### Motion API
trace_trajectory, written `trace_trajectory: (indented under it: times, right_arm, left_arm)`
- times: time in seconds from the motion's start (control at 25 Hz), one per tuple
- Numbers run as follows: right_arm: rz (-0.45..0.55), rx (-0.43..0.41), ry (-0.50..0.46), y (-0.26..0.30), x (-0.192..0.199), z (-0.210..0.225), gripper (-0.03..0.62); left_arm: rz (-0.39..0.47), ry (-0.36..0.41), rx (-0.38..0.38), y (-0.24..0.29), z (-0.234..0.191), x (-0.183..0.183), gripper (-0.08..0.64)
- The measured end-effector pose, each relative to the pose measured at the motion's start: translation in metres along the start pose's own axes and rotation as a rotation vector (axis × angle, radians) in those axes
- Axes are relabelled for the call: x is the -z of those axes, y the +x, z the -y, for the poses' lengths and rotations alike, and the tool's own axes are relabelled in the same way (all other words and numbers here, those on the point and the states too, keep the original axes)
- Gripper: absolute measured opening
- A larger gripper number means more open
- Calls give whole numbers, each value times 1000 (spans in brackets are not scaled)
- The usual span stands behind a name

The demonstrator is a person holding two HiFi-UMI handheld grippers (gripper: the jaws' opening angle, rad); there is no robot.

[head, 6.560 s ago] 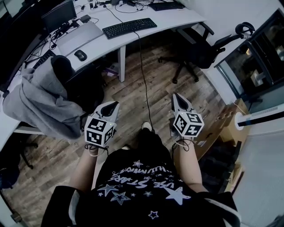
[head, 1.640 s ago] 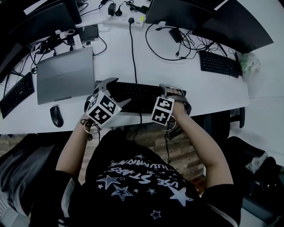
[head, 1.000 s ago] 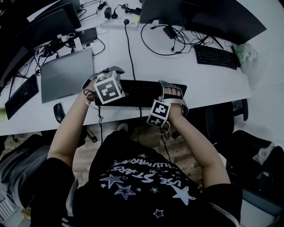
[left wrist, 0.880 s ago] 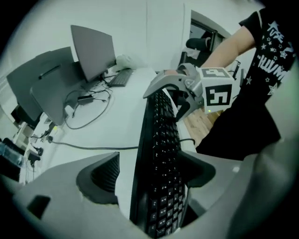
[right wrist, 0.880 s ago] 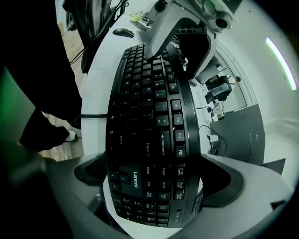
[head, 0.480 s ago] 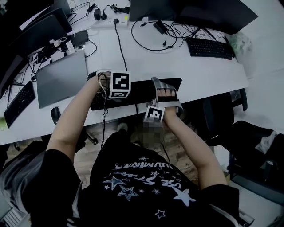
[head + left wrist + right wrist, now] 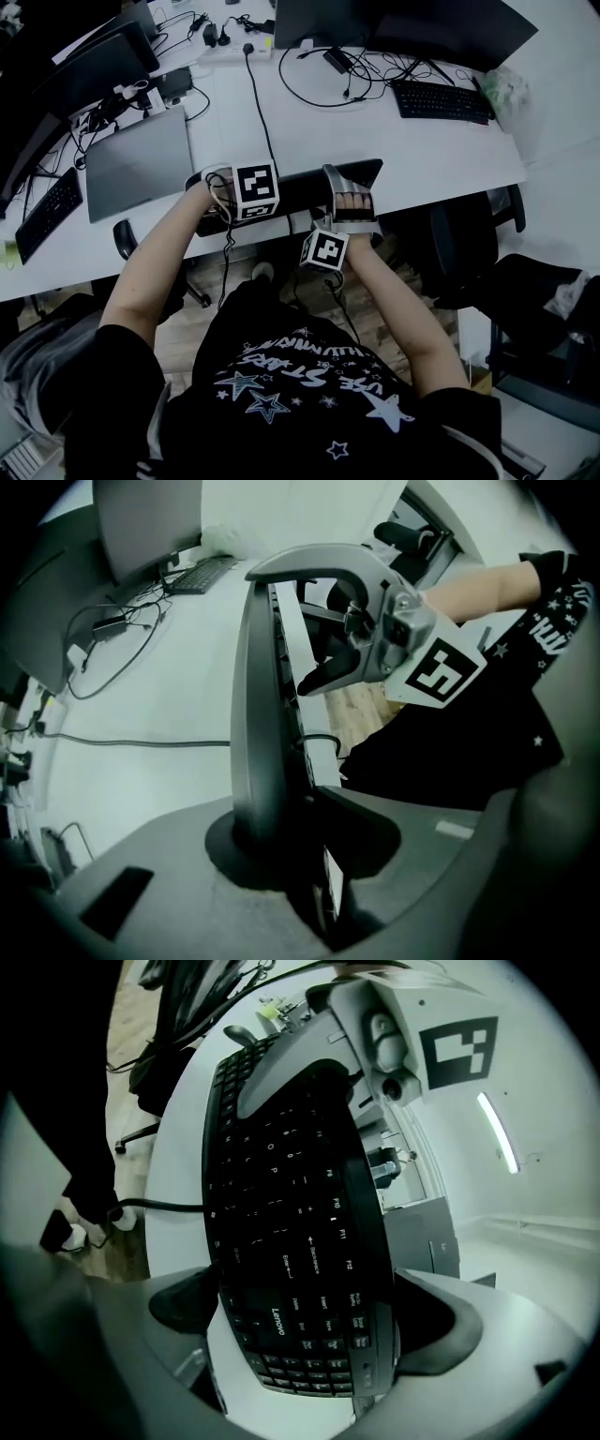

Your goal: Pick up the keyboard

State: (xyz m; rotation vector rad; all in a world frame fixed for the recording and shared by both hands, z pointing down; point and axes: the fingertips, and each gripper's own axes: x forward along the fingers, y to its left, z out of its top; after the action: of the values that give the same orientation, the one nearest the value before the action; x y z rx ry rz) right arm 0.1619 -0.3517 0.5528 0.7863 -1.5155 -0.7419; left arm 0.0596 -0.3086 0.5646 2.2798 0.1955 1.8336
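The black keyboard [image 7: 298,185] lies along the front edge of the white desk [image 7: 422,150], between my two grippers. It looks tipped up off the desk. My left gripper [image 7: 223,195] points steeply down at its left end. In the left gripper view the keyboard [image 7: 259,714] stands edge-on between the closing jaws of this gripper [image 7: 300,855], which press on it. My right gripper [image 7: 349,194] holds the right end. In the right gripper view that gripper [image 7: 300,1335] has a jaw against each long edge of the keyboard [image 7: 291,1204]. The keyboard's cable [image 7: 159,1207] hangs over the desk edge.
A closed laptop [image 7: 141,159] and a mouse [image 7: 124,238] sit left of the keyboard. Another keyboard [image 7: 441,98], monitors [image 7: 403,23], a power strip [image 7: 253,47] and loose cables [image 7: 319,94] fill the back of the desk. An office chair [image 7: 469,244] stands to the right.
My left gripper has tipped down onto the keyboard's left end and its jaws have come together. The right gripper has stayed on the right end. The keyboard now looks tilted.
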Motion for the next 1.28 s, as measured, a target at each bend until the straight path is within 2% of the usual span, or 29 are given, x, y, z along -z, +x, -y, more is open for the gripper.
trace_trajectory:
  times: [0.16, 0.36, 0.48, 0.6, 0.88, 1.0, 1.16, 1.24, 1.28]
  right_arm:
    - [36, 20, 59, -16, -3, 1, 574]
    - [74, 36, 242, -48, 0, 9, 574]
    - [81, 61, 321, -70, 9, 13, 574]
    - [89, 84, 426, -97, 22, 17, 574]
    - [157, 104, 642, -152, 53, 10, 574]
    - [201, 81, 761, -173, 67, 3, 572]
    - [265, 44, 927, -196, 81, -4, 563]
    - [271, 49, 977, -206, 89, -8, 529]
    - [267, 56, 993, -210, 92, -9, 491]
  left_arm:
    - [34, -99, -59, 1, 8, 0, 93]
    - [84, -207, -149, 2, 21, 1, 92]
    - [160, -241, -212, 0, 35, -4, 91]
    - [241, -287, -311, -7, 53, -14, 91]
    - [493, -462, -434, -24, 109, -42, 91]
    - [561, -500, -439, -24, 141, -52, 91]
    - [628, -512, -461, -16, 178, -60, 91]
    - [667, -507, -472, -14, 189, -65, 91]
    - [685, -504, -475, -14, 192, -67, 91]
